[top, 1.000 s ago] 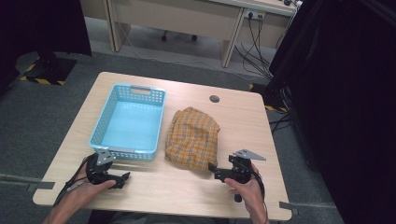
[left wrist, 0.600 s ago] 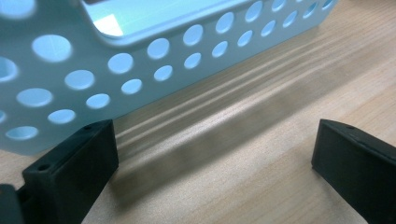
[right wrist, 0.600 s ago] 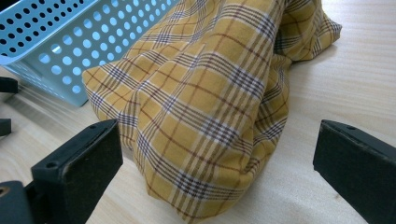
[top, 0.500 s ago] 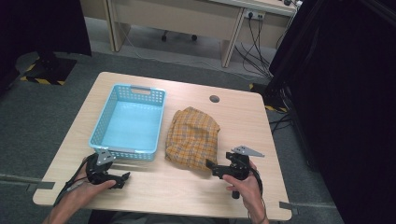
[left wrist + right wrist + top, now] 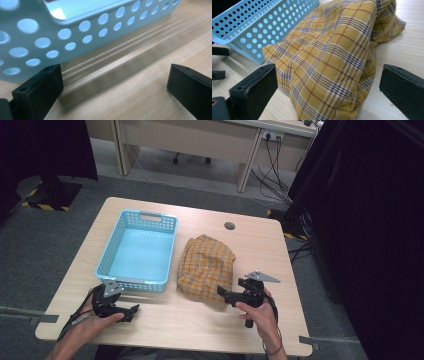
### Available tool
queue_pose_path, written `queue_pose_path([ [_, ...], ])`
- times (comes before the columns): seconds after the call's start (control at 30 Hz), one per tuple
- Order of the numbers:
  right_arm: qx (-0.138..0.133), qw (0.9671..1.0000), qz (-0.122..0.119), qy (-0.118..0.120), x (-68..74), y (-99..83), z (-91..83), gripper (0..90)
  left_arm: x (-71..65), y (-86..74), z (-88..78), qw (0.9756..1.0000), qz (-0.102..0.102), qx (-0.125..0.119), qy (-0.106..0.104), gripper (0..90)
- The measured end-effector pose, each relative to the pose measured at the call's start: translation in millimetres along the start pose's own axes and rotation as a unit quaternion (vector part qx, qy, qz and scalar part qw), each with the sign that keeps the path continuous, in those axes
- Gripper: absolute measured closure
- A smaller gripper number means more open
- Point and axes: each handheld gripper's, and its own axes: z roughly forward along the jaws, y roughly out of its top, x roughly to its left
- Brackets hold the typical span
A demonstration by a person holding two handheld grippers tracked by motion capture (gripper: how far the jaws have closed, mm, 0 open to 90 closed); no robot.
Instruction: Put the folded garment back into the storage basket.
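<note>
we've got the yellow plaid cloth bunched up on the wooden table, sitting just to the right of the light blue basket and touching its side as far as the right gripper view shows. our right gripper is low at the cloth's near edge, jaws spread wide with the cloth right in front of them, not pinching anything yet. our left gripper rests on the table by the basket's near left corner, jaws also wide apart, nothing between them but bare wood, with the perforated basket wall just ahead.
</note>
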Motion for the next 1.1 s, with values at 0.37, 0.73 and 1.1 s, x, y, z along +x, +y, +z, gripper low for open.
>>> queue_pose_path([
  [0.37, -0.001, 0.9998, 0.011, 0.015, -2.2, 7.2, 9.4, 2.7, 0.0, 0.0, 0.0, 1.0000, 0.000, 0.000, 0.000, 0.0],
  [0.73, -0.004, 0.9994, 0.025, 0.023, -8.9, 18.1, 22.5, 4.6, 0.0, 0.1, 0.0, 1.0000, 0.000, 0.000, 0.000, 0.0],
  [1.1, 0.000, 0.9992, 0.029, 0.027, -12.0, 21.9, 31.8, 6.4, 0.0, 0.0, 0.1, 1.0000, 0.000, 0.000, 0.000, 0.0],
])
